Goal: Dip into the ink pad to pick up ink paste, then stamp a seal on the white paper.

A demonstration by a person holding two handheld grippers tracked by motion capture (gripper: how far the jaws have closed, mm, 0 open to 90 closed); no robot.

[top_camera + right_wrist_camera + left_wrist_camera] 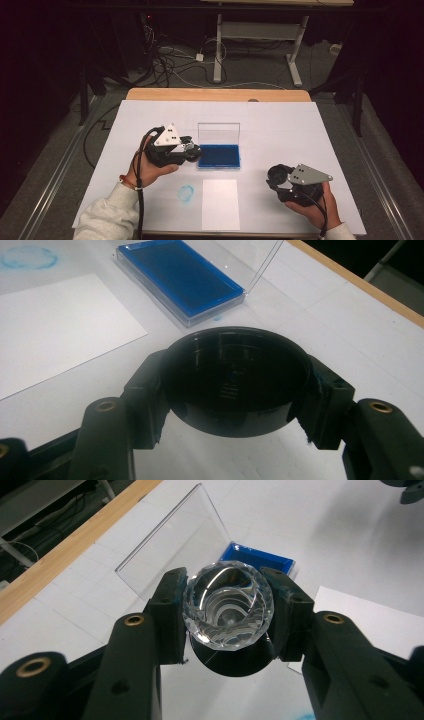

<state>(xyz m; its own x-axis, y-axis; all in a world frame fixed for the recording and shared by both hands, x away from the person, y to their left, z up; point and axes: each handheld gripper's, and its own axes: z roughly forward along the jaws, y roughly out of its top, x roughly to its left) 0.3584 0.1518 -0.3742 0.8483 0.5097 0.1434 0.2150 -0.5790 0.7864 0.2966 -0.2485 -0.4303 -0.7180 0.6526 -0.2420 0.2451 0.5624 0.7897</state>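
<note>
Stamping part done: left claw (227,612) held the clear-handled stamp (228,605) just at 9 o'clock of the open blue ink pad (218,155), right claw (235,390) held its black cap (235,375), blue ring (186,193) already on worktop (280,130), white paper (220,204) unmarked.
</note>
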